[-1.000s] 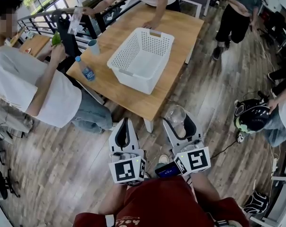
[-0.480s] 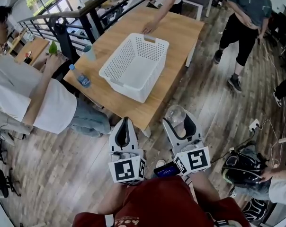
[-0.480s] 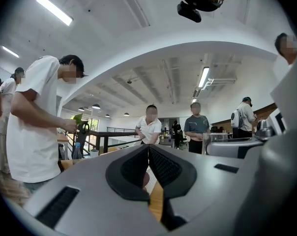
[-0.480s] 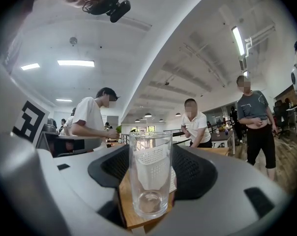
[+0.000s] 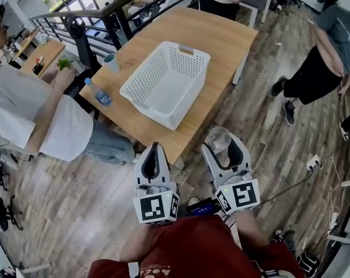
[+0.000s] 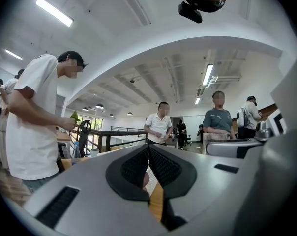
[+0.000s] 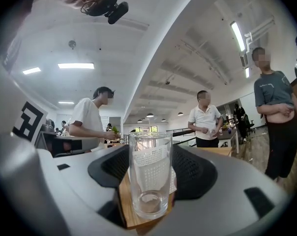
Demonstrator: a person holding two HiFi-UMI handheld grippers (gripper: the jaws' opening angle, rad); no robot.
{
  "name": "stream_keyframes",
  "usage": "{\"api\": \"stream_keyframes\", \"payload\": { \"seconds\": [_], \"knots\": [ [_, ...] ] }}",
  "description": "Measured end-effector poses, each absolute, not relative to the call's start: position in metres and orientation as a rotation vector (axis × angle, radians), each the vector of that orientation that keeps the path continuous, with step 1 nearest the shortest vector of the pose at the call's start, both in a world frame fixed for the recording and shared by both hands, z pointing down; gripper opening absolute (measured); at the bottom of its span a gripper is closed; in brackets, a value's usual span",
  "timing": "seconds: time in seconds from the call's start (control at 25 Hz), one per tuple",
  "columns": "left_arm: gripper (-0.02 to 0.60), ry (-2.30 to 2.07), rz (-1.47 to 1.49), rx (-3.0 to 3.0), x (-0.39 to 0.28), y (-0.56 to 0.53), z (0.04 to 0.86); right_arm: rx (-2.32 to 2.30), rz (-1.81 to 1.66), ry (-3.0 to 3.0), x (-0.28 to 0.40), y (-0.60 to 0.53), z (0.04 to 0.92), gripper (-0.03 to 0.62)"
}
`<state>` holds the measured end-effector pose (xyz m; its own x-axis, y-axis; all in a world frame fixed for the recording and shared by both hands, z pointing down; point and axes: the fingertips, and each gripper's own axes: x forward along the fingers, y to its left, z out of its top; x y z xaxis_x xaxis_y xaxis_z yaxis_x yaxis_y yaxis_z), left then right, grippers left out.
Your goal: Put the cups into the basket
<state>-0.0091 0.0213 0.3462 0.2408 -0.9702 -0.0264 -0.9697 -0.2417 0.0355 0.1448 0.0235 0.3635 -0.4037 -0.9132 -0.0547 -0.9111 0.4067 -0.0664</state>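
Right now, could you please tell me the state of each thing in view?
Glass: upright, empty, gripped by the right tool.
Right tool: shut on the glass.
Left tool: shut, empty.
Basket: upright on the table, empty.
Water bottle: standing, capped.
Cup: upright on the table.

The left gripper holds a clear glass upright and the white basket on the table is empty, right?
No: the right gripper holds the clear glass upright, as the right gripper view shows; the left gripper is shut, empty. The white basket on the table is empty.
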Motion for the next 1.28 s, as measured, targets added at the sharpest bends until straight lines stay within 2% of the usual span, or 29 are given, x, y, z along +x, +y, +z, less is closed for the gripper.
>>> {"api": "stream_keyframes", "payload": {
  "seconds": [0.68,1.28],
  "knots": [
    [0.008,-1.870,-0.119,2.474,-0.032,-0.055,0.348,-1.711,-0.007,2.571,0.121,-0.043,0.356,0.273],
    [0.008,-1.827,-0.153,2.482,-0.080,-0.134,0.335,-1.725,0.028,2.582,0.069,-0.120,0.334,0.273]
  ]
}}
